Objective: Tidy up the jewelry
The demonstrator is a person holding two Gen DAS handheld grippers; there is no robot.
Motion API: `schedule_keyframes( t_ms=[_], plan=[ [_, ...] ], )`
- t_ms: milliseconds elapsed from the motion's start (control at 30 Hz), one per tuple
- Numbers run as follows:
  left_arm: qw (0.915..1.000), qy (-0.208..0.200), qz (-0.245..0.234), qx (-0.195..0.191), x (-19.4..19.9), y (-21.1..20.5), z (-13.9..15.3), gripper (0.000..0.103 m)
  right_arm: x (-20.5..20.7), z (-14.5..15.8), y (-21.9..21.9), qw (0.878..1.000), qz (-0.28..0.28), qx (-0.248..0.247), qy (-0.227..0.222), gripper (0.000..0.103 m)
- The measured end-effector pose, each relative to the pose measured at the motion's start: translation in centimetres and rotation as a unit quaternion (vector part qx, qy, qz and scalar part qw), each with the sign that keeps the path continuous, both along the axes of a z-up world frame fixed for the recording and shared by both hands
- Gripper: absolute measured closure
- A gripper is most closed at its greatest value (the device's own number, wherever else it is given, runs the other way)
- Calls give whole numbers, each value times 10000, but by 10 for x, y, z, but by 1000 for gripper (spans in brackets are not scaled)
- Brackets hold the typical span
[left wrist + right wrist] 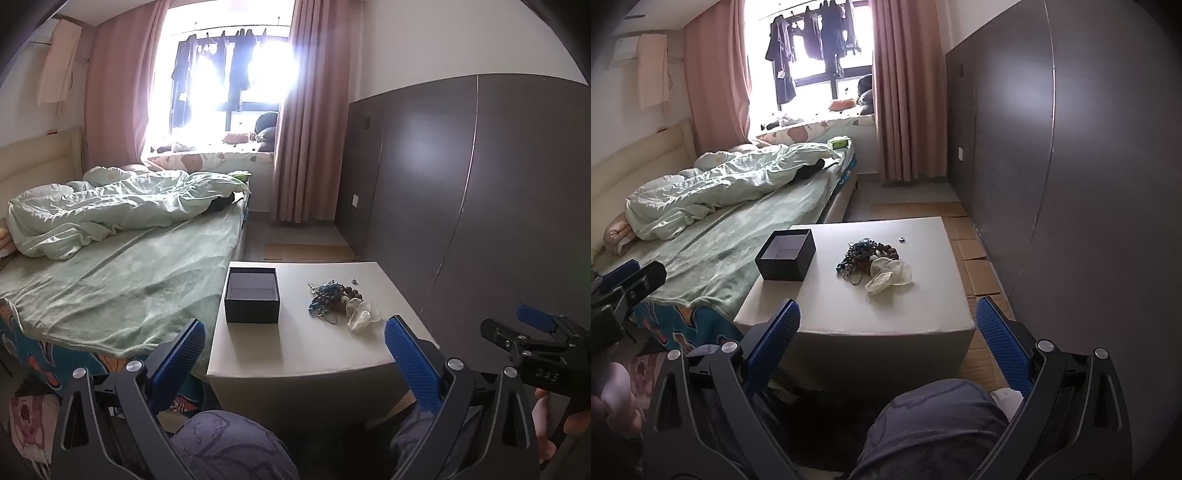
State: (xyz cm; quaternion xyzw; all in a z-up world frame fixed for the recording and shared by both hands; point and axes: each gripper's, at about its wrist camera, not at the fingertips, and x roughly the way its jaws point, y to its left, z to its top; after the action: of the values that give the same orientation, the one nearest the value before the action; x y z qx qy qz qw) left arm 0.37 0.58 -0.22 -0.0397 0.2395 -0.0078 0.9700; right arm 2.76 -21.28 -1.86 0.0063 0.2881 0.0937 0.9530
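Observation:
A dark open box stands at the left of a small white table; it also shows in the right wrist view. A tangled pile of bead jewelry lies at mid-table beside clear plastic bags. The pile and the bags show in the right wrist view too. A small ring lies behind the pile. My left gripper is open and empty before the table's near edge. My right gripper is open and empty, also short of the table.
A bed with a green sheet borders the table's left. A dark wardrobe wall runs along the right. Cardboard sheets lie on the floor. The person's knees are below the grippers.

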Motion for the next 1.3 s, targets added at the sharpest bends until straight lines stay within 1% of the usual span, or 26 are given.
schedule_keyframes(
  t_ms=[667,867,1033,1300],
  plan=[
    [10000,-33,28,-37,-5,1,2,8,-1,3,-3,9999,-2,125,-21,7],
    [10000,-24,31,-53,-6,0,2,8,-3,2,-5,9993,2,365,-105,7],
    [10000,-27,22,-26,-5,-2,3,8,-4,3,-2,9996,-1,252,-86,7],
    [10000,28,-13,-44,4,-3,0,8,2,0,-3,9994,-1,354,-10,7]
  ],
)
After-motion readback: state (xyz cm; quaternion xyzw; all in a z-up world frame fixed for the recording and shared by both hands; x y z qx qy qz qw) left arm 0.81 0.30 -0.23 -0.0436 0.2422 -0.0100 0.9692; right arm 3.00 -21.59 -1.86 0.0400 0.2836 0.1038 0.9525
